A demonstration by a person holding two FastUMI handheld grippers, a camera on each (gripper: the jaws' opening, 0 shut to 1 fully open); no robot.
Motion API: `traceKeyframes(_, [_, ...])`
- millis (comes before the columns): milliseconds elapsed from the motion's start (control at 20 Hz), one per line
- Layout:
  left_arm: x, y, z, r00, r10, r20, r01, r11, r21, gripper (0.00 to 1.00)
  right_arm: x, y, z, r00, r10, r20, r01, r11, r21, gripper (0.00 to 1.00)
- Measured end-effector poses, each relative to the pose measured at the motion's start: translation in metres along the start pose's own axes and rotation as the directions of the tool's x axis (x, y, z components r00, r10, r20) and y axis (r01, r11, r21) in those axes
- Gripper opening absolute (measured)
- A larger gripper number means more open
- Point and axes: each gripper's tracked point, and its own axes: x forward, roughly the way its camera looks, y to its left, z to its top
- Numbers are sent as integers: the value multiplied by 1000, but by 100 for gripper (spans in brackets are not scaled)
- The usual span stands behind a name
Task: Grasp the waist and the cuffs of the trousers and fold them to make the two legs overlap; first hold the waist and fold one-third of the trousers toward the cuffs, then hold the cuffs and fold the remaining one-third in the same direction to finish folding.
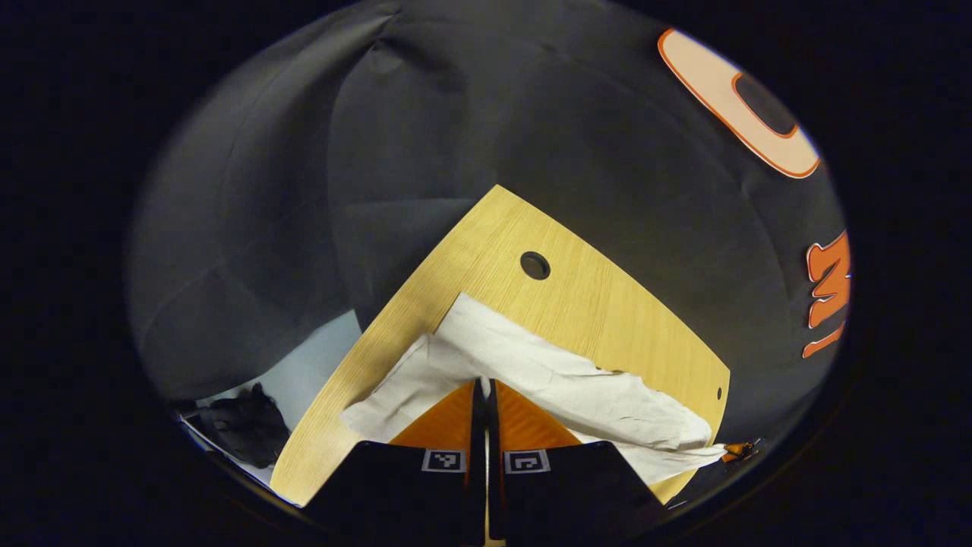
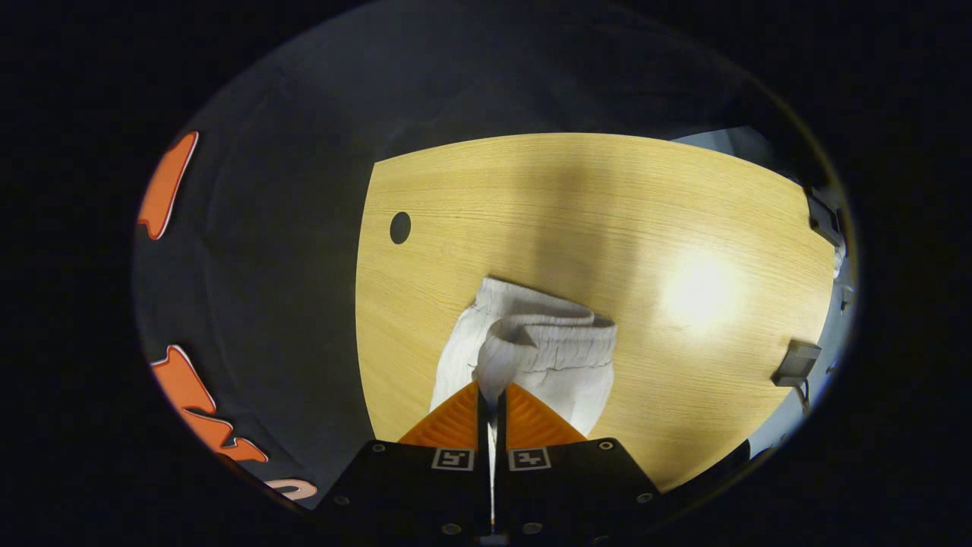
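White trousers (image 1: 562, 376) lie on the wooden table (image 1: 486, 228), stretched from my left gripper toward the lower right. My left gripper (image 1: 486, 384) is shut on the near end of the cloth, which rises in a fold at its fingertips. At the far end of the trousers a small part of the other gripper (image 1: 740, 452) shows. In the right gripper view the trousers (image 2: 531, 349) show their gathered elastic waist. My right gripper (image 2: 491, 391) is shut on a pinched-up bunch of that waistband, lifted a little off the table (image 2: 607, 197).
A round hole (image 1: 535, 265) (image 2: 400, 227) pierces the tabletop near its edge. Two small black fittings (image 2: 795, 363) (image 2: 824, 216) sit at the table's right side. A dark heap (image 1: 243, 425) lies on the pale floor beyond the table's left edge.
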Motion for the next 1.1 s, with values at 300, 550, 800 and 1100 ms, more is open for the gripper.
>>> traceKeyframes(300, [57,6,29,996,47,73,-32,979,-201,7,56,39,14,999,29,-40,-25,994,106,7])
traceKeyframes(550, [64,-8,55,985,51,164,-26,988,-151,16,62,76,24,986,167,18,-168,983,72,33])
traceKeyframes(800, [45,-45,58,983,4,185,5,999,-49,74,37,47,32,991,122,63,-117,991,-69,58])
traceKeyframes(1100, [19,-72,36,986,41,163,-73,978,196,100,13,5,18,995,48,85,-21,954,-297,91])
